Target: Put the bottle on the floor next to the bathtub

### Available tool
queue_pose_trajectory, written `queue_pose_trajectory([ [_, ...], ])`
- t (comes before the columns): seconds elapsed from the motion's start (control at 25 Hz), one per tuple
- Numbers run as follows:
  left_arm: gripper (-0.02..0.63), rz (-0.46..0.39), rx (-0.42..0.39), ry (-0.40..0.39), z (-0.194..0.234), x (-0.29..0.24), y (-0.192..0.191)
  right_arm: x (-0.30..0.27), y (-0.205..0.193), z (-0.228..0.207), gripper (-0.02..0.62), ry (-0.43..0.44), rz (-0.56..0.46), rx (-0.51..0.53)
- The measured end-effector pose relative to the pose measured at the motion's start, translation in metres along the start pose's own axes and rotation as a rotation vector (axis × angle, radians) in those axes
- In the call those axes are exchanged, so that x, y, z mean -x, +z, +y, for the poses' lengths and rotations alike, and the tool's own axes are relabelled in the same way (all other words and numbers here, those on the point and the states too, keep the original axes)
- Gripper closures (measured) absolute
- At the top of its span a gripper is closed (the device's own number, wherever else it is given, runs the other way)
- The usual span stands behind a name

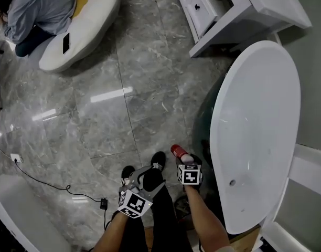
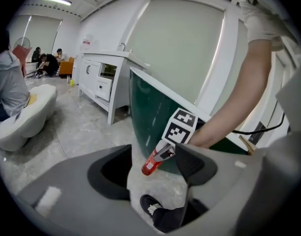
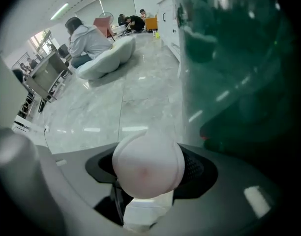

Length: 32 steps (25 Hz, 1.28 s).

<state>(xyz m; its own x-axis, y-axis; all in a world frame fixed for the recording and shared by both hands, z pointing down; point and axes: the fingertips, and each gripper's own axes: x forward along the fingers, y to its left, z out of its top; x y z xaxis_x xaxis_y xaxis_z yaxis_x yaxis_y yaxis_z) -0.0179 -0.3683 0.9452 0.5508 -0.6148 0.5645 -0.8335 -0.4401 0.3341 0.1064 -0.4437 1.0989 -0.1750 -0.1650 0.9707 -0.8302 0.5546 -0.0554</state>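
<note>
- The right tool is clamped on the bottle, which is held above the floor, just beside the bathtub and near the person's shoes.
- The left tool hangs with its jaws apart and nothing between them.
- The bottle looks like light, stiff plastic with a smooth, possibly slippery wall, so a grip across the mid-body suits it.
- Its long axis runs along the jaws, tilted, with the red end pointing forward and down toward the floor.

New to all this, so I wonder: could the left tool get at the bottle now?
Probably yes: the left tool is open, empty and near the bottle, with nothing between them, though the right tool grips it.
</note>
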Motion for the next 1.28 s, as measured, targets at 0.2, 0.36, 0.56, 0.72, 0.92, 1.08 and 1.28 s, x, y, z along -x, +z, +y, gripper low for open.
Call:
queue_pose_trajectory([
  [0.2,0.279,-0.028,-0.017,0.003,0.033,-0.040,-0.026,-0.075,-0.009,-0.011,0.305,-0.017,0.011,0.007],
  [0.36,0.285,-0.027,-0.014,0.017,0.063,-0.067,-0.064,-0.141,-0.032,-0.019,0.304,-0.027,0.047,0.042],
  [0.56,0.285,-0.016,-0.048,0.032,0.104,-0.095,-0.098,-0.203,-0.042,-0.024,0.305,-0.031,0.078,0.053],
  [0.72,0.287,-0.018,-0.057,0.035,0.120,-0.110,-0.108,-0.227,-0.044,-0.025,0.304,-0.039,0.078,0.064],
  [0.92,0.287,-0.006,-0.069,0.002,0.109,-0.116,-0.107,-0.225,-0.044,-0.021,0.304,-0.030,0.102,0.102],
  [1.08,0.287,-0.008,-0.088,-0.019,0.092,-0.102,-0.086,-0.192,-0.037,-0.017,0.302,-0.008,0.077,0.072],
  [1.28,0.287,0.027,-0.151,-0.057,0.060,-0.063,-0.051,-0.110,-0.026,-0.004,0.304,-0.005,0.003,0.003],
])
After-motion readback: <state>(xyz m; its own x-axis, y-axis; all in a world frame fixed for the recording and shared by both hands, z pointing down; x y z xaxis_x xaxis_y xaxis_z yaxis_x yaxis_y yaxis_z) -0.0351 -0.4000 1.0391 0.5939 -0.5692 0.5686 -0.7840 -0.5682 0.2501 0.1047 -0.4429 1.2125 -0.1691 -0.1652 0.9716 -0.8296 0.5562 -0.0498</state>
